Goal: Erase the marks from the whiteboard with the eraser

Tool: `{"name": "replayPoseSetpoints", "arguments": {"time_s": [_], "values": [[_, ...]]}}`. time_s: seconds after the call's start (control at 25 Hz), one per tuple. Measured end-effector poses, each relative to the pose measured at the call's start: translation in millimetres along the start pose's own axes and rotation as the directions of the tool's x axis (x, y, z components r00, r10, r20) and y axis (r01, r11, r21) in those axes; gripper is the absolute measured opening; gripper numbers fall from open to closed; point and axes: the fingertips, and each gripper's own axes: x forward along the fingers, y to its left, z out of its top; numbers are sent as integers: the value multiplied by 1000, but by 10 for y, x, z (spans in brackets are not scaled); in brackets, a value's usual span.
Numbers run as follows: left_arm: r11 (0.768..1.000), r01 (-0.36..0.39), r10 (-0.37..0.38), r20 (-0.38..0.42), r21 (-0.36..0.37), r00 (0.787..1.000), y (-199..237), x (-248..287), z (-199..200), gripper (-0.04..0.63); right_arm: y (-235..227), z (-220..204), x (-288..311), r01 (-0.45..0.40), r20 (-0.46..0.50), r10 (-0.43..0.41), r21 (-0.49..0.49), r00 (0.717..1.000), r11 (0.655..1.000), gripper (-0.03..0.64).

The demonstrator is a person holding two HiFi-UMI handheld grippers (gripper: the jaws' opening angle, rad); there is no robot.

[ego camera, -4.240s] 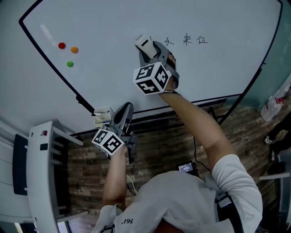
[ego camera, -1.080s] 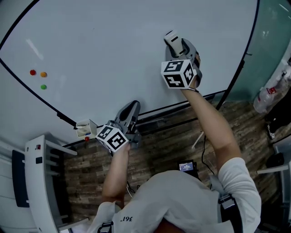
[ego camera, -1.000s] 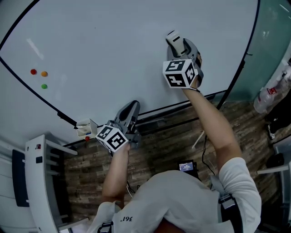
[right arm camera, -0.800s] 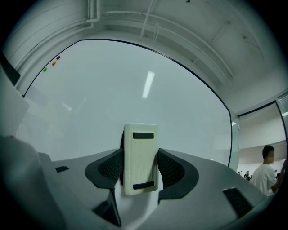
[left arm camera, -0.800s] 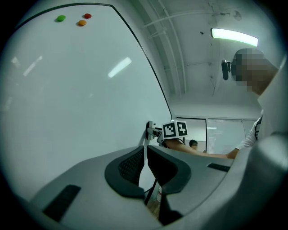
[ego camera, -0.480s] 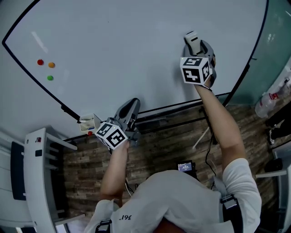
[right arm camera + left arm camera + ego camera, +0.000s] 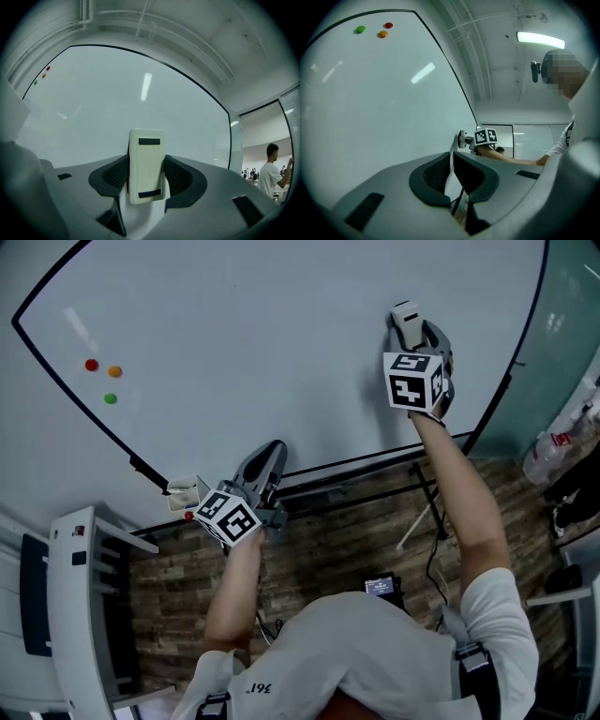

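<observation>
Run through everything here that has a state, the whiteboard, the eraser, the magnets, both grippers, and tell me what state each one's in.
Large white whiteboard: upright, no writing visible.
Cream rectangular eraser: clamped between the jaws, at the board's surface.
Right gripper: shut on the eraser.
Left gripper: shut, empty, low by the board's bottom edge.
Round red magnet, orange magnet, green magnet: stuck on the board.

Showing 1 whiteboard [image 7: 262, 334], 1 eraser [image 7: 406, 315], 2 grippers: left gripper [image 7: 451, 168], right gripper [image 7: 146, 174]. 3 magnets [image 7: 113, 371] sticking: 1 red, 1 orange, 1 green.
</observation>
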Motion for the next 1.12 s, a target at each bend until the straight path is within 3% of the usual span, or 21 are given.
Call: {"name": "replayPoseSetpoints", "arguments": {"time_s": [0.6, 1.12], "values": [[999, -38, 37, 60, 28, 998, 152, -525, 323, 14, 798, 948, -231, -120, 143, 125, -45, 982, 992, 252], [993, -100, 93, 115, 63, 989, 373, -1083, 697, 14, 1897, 1672, -512, -249, 240, 268, -107, 933, 963, 252]]}}
